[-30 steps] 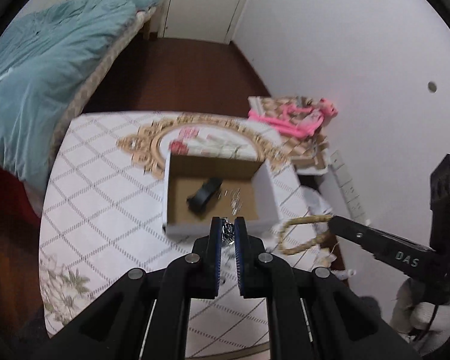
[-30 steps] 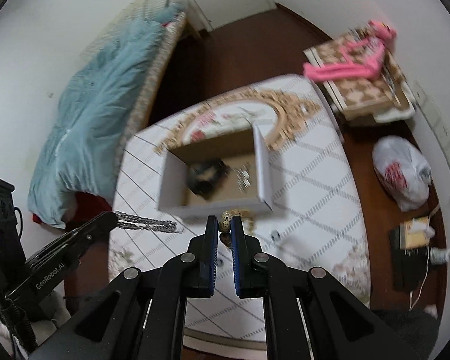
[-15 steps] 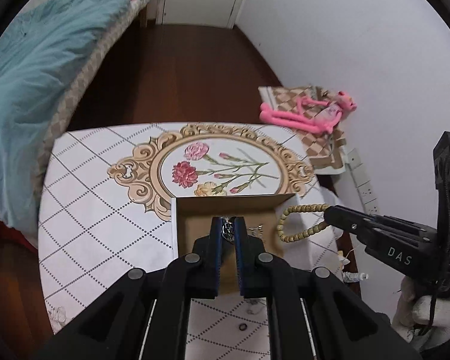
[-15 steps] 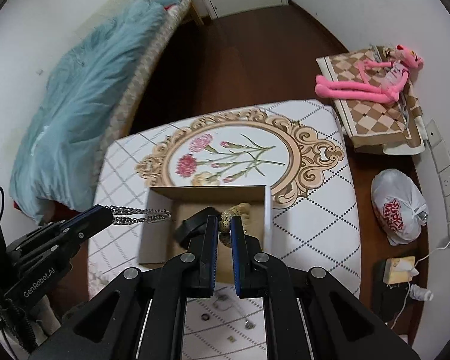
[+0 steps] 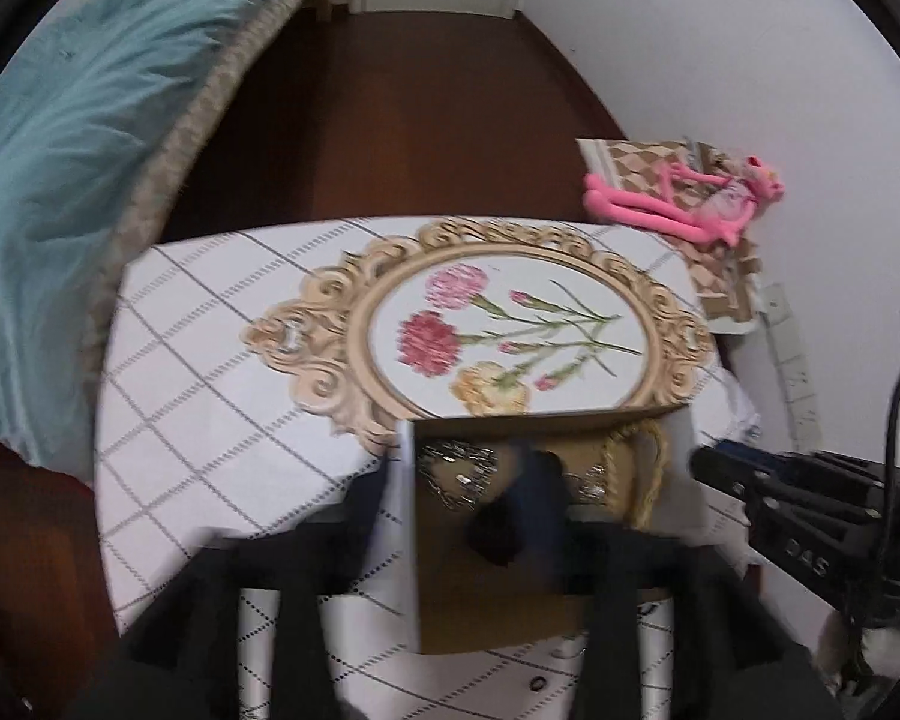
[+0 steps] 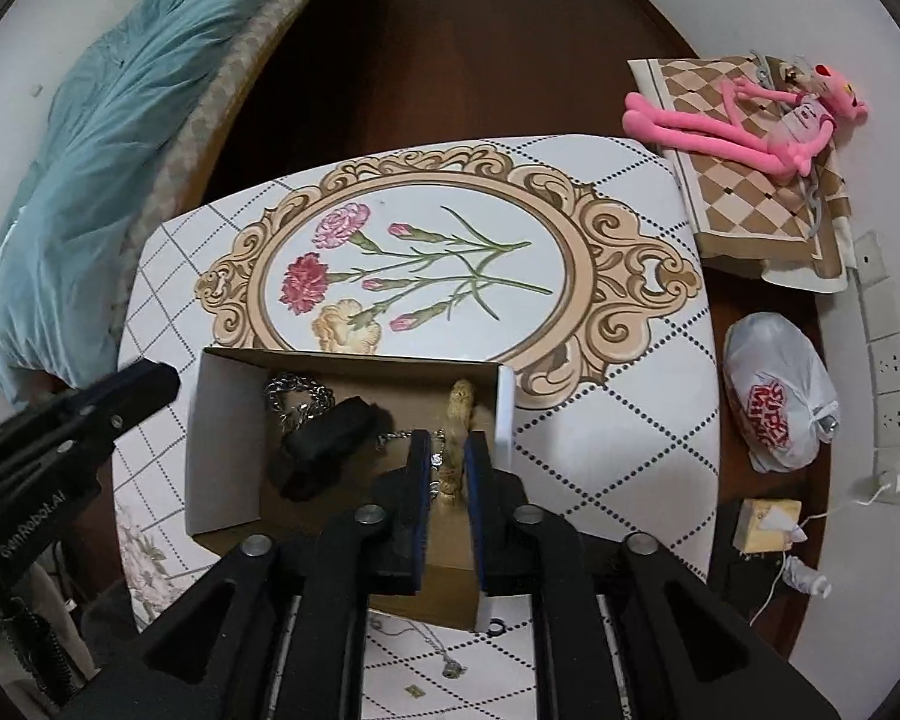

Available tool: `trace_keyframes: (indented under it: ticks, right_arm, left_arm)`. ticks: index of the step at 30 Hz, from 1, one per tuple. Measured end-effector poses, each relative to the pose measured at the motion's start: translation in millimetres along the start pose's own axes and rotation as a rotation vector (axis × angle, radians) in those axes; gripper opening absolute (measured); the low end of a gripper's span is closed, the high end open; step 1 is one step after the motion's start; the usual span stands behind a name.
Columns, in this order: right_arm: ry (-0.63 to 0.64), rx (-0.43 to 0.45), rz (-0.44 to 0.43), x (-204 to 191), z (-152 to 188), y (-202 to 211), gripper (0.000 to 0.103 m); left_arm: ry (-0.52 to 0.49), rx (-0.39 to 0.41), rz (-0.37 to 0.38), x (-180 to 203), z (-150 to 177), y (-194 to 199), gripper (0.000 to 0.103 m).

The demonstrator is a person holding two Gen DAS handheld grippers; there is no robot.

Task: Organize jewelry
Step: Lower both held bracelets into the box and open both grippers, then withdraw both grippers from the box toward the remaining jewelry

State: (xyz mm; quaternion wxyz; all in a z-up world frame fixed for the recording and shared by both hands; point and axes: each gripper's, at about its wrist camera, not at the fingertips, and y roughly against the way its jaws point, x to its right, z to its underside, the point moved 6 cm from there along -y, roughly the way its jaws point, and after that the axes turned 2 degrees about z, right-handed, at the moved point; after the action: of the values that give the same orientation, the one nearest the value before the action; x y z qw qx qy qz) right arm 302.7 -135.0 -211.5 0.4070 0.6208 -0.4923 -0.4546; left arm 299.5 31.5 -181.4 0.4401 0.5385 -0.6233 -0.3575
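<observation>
An open cardboard box [image 6: 225, 438] sits on the table. Inside lie a silver chain [image 6: 297, 396], a black item [image 6: 330, 441] and a tan beaded necklace [image 6: 459, 414]. My right gripper [image 6: 450, 468] is over the box with its fingers slightly apart around the beaded necklace, which rests in the box. My left gripper [image 5: 462, 516] is blurred by motion and spread wide over the box [image 5: 480, 600]; the silver chain [image 5: 456, 474] lies in the box beneath it. The left gripper also shows at the left of the right wrist view [image 6: 144, 381].
The table [image 6: 630, 324] has a floral printed cloth. Small jewelry pieces [image 6: 444, 660] lie on it near the front edge. A bed with a teal blanket [image 6: 90, 138] is to the left. A pink plush toy [image 6: 768, 120] and a plastic bag [image 6: 780, 396] are at the right.
Both grippers moved forward and down over the box. The left gripper opened and dropped the silver chain into the box. The right gripper loosened on the beaded necklace, now lying in the box.
</observation>
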Motion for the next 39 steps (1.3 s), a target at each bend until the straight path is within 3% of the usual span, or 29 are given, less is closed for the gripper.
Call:
trace_keyframes:
  ticks: [1,4,5,7,10,15,25,39]
  right_arm:
    - [0.004,0.007,0.018,1,1,1,0.031]
    - [0.016,0.030,0.045,1,5,8,0.063]
    - [0.020,0.035,0.060,1,8,9,0.068]
    - [0.025,0.047,0.092,3,13,12,0.069]
    - [0.030,0.050,0.128,4,24,11,0.098]
    - [0.030,0.051,0.176,4,46,0,0.098]
    - [0.010,0.069,0.189,3,65,-1,0.098]
    - [0.005,0.251,0.226,-2,93,77,0.098]
  left_arm:
    - [0.007,0.013,-0.009,-3,0,2,0.078]
    - [0.019,0.023,-0.039,-9,2,6,0.079]
    - [0.020,0.022,-0.063,-12,5,6,0.083]
    - [0.022,0.024,-0.092,-16,12,5,0.103]
    - [0.023,0.048,-0.124,-21,25,5,0.103]
    - [0.027,0.045,-0.164,-24,48,0,0.103]
    - [0.043,0.060,-0.182,-20,69,8,0.103]
    - [0.024,0.217,-0.212,-1,91,86,0.103]
